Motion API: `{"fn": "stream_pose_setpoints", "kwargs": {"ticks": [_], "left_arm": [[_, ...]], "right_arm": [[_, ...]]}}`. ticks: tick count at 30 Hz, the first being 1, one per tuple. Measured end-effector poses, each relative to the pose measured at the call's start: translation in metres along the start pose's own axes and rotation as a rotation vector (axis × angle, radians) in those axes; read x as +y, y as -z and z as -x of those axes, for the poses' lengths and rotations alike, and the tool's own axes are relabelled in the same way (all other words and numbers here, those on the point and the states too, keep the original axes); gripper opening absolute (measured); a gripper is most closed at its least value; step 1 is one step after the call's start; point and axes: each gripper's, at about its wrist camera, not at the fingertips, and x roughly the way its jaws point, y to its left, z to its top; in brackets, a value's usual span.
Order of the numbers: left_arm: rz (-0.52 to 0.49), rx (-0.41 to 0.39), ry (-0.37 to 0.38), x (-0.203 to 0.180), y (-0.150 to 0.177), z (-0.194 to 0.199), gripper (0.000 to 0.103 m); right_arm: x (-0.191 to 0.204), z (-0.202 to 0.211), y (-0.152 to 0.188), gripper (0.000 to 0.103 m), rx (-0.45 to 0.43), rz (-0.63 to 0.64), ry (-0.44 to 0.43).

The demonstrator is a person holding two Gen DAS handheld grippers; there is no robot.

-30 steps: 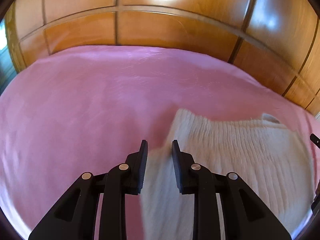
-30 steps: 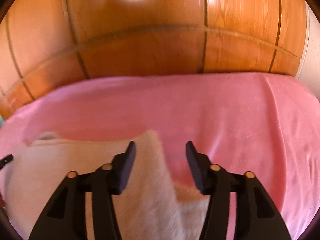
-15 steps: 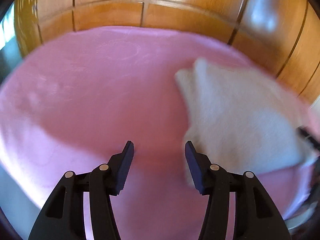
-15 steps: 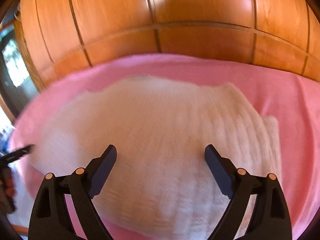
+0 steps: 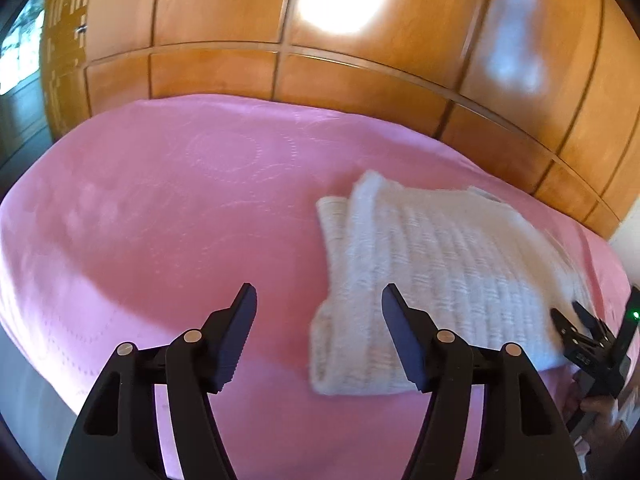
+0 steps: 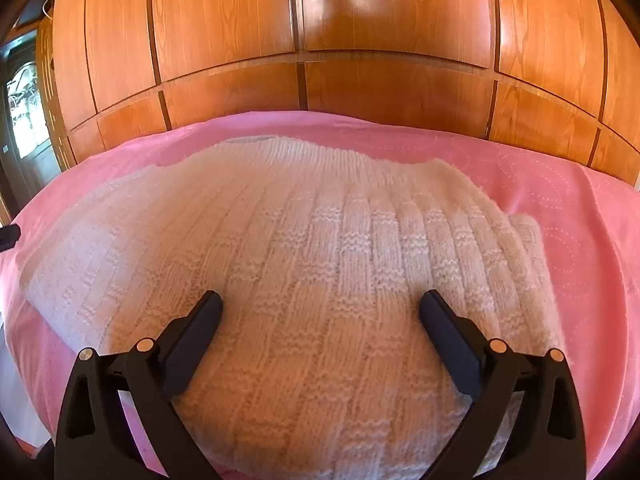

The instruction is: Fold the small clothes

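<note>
A white knitted sweater (image 5: 440, 264) lies folded on the pink bedspread (image 5: 160, 208). My left gripper (image 5: 316, 300) hovers over the spread just left of the sweater's near corner; its jaws are opening and nothing is between them. In the right wrist view the sweater (image 6: 320, 248) fills the middle. My right gripper (image 6: 320, 304) hangs low over its near part, jaws still opening wide, pads not pressing the knit. The right gripper (image 5: 576, 320) also shows at the far right edge of the left wrist view, beside the sweater's right end.
A glossy wooden wardrobe wall (image 6: 320, 40) stands right behind the bed. The pink bedspread (image 6: 580, 220) runs on to the right of the sweater. A dark doorway with a window (image 6: 24, 112) is at the far left. A person's hand (image 5: 604, 412) holds the right gripper.
Both grippers let go of the sweater and opened. The left pulled back and to the left off the knit; the right swung round and sank over the folded sweater.
</note>
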Motion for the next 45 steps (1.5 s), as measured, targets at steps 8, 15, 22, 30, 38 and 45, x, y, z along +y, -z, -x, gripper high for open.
{"fn": "stream_pose_setpoints", "kwargs": {"ticks": [8,15,22,30,38,45], "left_arm": [[-0.069,0.013,-0.008,-0.016,0.006,-0.012,0.064],[-0.071,0.042,-0.010,-0.017,0.013,-0.022,0.064],[-0.051,0.084,-0.015,-0.012,0.021,-0.032,0.052],[0.015,0.128,0.021,0.000,0.037,-0.048,0.031],[-0.001,0.036,-0.016,-0.002,0.028,-0.016,0.038],[-0.100,0.001,0.033,-0.039,0.021,-0.013,0.038]], "right_arm": [[0.002,0.001,0.001,0.099,-0.002,0.002,0.002],[0.001,0.000,0.001,0.100,-0.004,0.006,0.006],[0.001,0.000,0.000,0.100,-0.006,0.007,0.004],[0.000,-0.001,-0.001,0.100,-0.004,0.009,0.008],[-0.046,0.048,-0.017,0.099,-0.012,-0.153,0.009],[-0.107,0.065,0.014,0.068,0.055,-0.287,0.075]]}}
